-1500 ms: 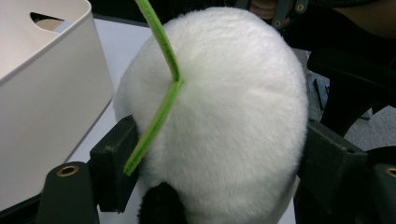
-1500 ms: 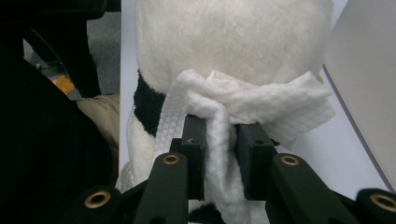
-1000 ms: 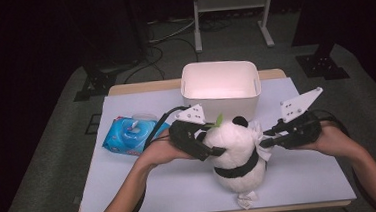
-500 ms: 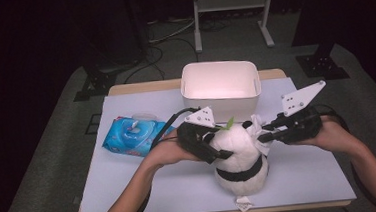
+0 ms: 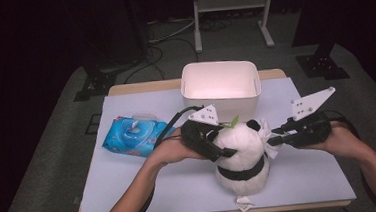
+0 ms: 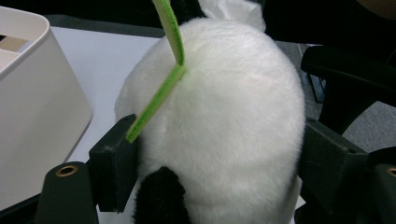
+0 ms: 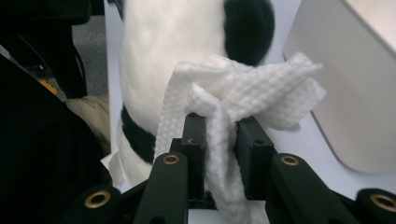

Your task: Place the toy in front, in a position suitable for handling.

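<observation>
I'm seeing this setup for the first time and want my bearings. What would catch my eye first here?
A plush panda sits upright at the middle of the table, its head clamped by the left gripper. The right gripper pinches a crumpled white wipe against the panda's side. Behind the toy stands a white bin, and a blue wipes pack lies at the left.

A white plush panda (image 5: 240, 152) with black ears, a black band and a green leaf (image 6: 163, 79). The wipe (image 7: 243, 100) is white and waffle-textured; the wipes pack (image 5: 130, 136) at left is blue.
</observation>
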The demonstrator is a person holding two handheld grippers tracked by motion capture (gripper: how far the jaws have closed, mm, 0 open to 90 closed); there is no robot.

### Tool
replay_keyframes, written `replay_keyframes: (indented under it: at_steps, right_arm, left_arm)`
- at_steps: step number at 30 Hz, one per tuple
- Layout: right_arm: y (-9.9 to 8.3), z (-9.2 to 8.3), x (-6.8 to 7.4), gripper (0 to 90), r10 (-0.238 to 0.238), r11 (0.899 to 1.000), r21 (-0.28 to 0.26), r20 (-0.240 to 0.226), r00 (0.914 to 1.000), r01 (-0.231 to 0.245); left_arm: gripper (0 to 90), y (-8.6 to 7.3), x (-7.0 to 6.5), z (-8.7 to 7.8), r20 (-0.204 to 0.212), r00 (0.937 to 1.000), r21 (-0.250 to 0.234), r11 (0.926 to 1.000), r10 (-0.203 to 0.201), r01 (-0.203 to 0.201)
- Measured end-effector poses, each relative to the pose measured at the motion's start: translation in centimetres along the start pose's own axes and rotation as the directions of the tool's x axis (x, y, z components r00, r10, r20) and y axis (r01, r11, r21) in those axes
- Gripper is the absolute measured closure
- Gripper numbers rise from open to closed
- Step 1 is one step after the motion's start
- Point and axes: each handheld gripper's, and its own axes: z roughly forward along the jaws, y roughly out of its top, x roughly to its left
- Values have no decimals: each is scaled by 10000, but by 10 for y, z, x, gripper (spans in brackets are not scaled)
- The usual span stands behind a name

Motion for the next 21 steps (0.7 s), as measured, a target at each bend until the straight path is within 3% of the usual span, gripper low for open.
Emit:
replay_keyframes:
  at_steps: [13,21]
  right_arm:
    - [50,-2,7,743,-1036,9934,494,27,9946,1033]
    - [47,3,4,744,-830,9934,791,-88,9965,834]
  left_arm:
    - [221,10,-3,8,34,9999,225,9996,169,-170]
    - [207,9,-2,9,69,10000,243,9997,45,-47]
